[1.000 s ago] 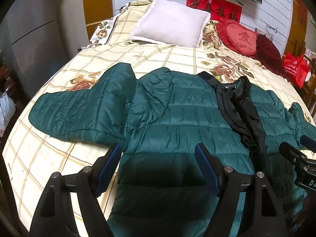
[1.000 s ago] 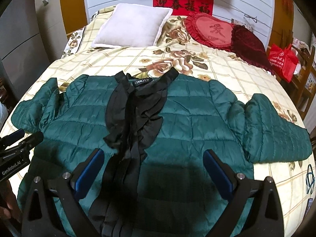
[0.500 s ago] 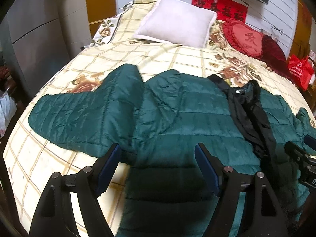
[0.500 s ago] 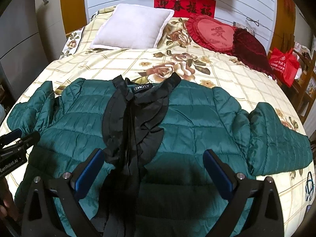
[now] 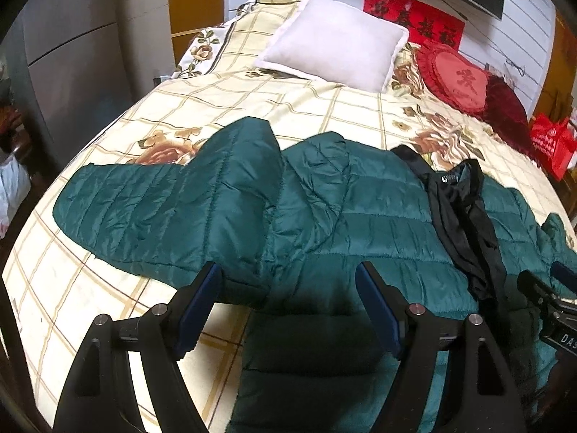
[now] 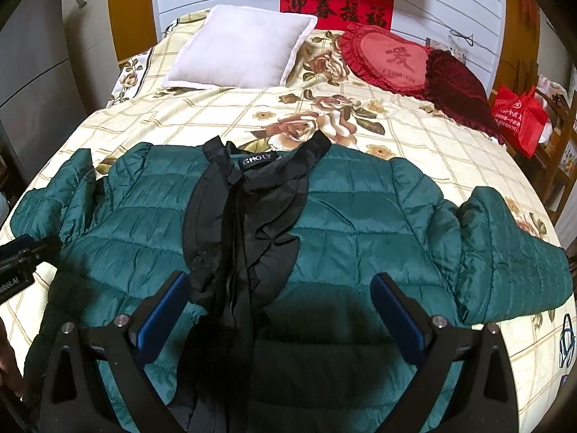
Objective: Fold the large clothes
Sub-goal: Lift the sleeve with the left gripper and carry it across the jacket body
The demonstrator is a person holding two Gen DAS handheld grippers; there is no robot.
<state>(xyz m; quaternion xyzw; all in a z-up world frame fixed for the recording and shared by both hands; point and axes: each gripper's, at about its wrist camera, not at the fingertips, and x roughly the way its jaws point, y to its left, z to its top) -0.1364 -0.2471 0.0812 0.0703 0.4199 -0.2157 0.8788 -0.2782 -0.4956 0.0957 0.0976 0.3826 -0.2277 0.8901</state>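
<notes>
Cream checked bedding with roses covers the bed [image 6: 414, 126], and my green quilted jacket [image 6: 360, 216] lies spread across its near half, black lining [image 6: 245, 223] showing down the middle, sleeves reaching toward both side edges. A white pillow [image 6: 241, 50] and red heart cushion [image 6: 393, 57] sit at the head. My left gripper [image 5: 288, 306] and right gripper [image 6: 281, 310] both hover spread wide above the jacket, pinching nothing.

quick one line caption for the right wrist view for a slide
Open right gripper poised over a green quilted jacket with black lining, spread flat on a floral bedspread.
</notes>
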